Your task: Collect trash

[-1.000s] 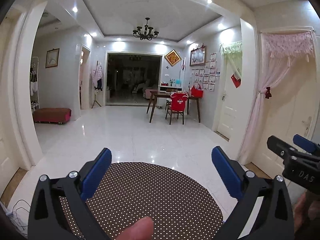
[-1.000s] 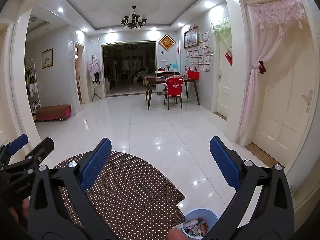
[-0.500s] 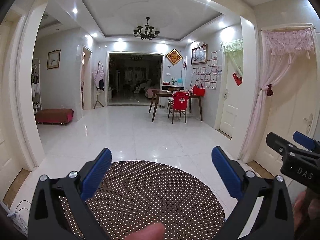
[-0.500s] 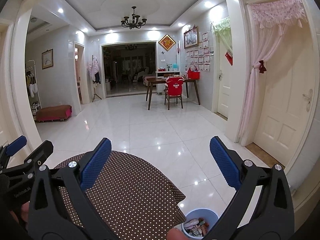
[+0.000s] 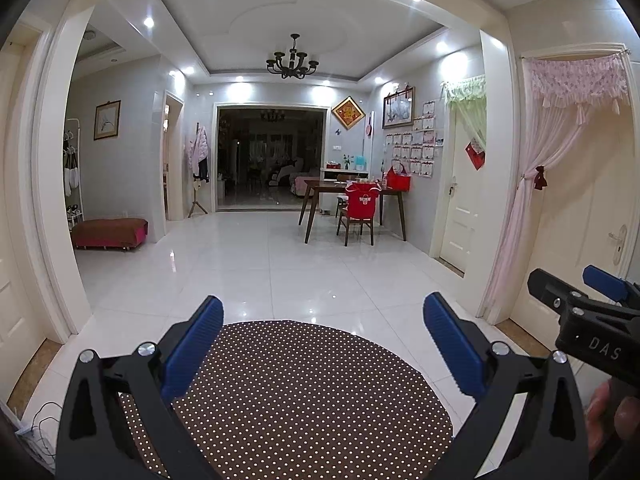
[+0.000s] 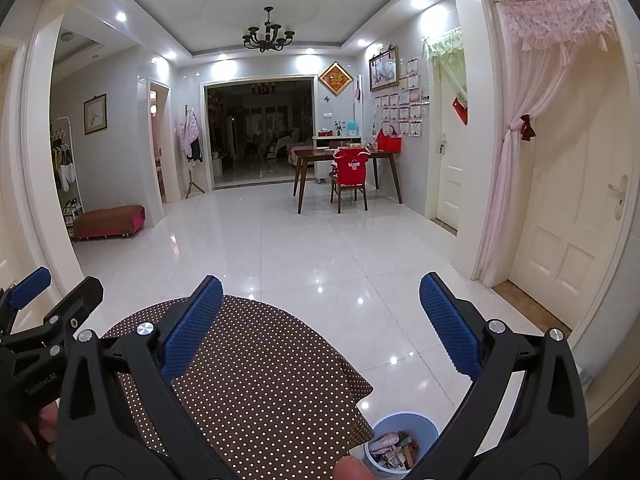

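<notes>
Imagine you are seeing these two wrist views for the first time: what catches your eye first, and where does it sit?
Nearest the cameras, a round table under a brown polka-dot cloth fills the lower middle, framed by the open left gripper and open right gripper. In the right wrist view, a pale blue bin holding wrappers stands on the floor just past the cloth's right edge. Far back, a black chandelier hangs over glossy white tiles, with a red-covered chair at a wooden table.

Right gripper (image 6: 320,324) is held with blue-padded jaws spread wide, nothing between them. Below it a round table (image 6: 260,380) with brown polka-dot cloth is seen. A blue trash bin (image 6: 420,426), holding crumpled wrappers, stands on the white tiled floor (image 6: 320,248) just right of the table. Left gripper (image 6: 48,312) is visible at near left. A dining table (image 6: 320,156) stands far across.
</notes>
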`<state>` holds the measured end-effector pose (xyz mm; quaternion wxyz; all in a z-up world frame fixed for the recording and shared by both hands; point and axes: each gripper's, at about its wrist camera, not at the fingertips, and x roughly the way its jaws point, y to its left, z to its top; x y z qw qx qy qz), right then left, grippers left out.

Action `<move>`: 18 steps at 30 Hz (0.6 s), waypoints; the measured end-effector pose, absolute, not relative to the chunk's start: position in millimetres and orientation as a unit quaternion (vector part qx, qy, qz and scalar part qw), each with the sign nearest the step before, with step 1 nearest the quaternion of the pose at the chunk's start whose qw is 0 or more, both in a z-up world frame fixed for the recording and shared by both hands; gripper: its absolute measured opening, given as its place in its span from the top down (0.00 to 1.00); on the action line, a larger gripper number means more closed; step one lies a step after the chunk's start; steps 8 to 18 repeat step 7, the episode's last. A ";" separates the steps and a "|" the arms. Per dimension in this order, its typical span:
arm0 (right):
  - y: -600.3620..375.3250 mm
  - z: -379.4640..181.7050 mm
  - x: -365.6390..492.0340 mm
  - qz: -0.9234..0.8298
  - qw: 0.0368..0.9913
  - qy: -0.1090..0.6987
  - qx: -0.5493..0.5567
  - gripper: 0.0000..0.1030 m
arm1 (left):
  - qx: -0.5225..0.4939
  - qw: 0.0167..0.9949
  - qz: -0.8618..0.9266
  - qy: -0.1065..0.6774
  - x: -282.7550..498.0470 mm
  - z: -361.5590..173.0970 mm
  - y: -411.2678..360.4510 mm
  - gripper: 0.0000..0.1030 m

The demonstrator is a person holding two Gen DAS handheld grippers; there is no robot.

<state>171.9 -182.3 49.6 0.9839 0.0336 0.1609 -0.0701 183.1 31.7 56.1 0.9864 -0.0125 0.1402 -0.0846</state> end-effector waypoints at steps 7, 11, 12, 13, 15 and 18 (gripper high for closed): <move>-182.2 46.8 174.0 -0.067 0.984 0.164 0.034 0.06 | -0.013 0.986 -0.075 0.146 187.8 52.3 35.9 0.05; -182.2 46.8 174.0 -0.067 0.984 0.164 0.034 0.06 | -0.013 0.986 -0.075 0.146 187.8 52.3 35.9 0.05; -182.2 46.8 174.0 -0.067 0.984 0.164 0.034 0.06 | -0.013 0.986 -0.075 0.146 187.8 52.3 35.9 0.05; -182.2 46.8 174.0 -0.067 0.984 0.164 0.034 0.06 | -0.013 0.986 -0.075 0.146 187.8 52.3 35.9 0.05; -182.2 46.8 174.0 -0.067 0.984 0.164 0.034 0.06 | -0.013 0.986 -0.075 0.146 187.8 52.3 35.9 0.05; -182.2 46.8 174.0 -0.067 0.984 0.164 0.034 0.06 | -0.013 0.986 -0.075 0.146 187.8 52.3 35.9 0.05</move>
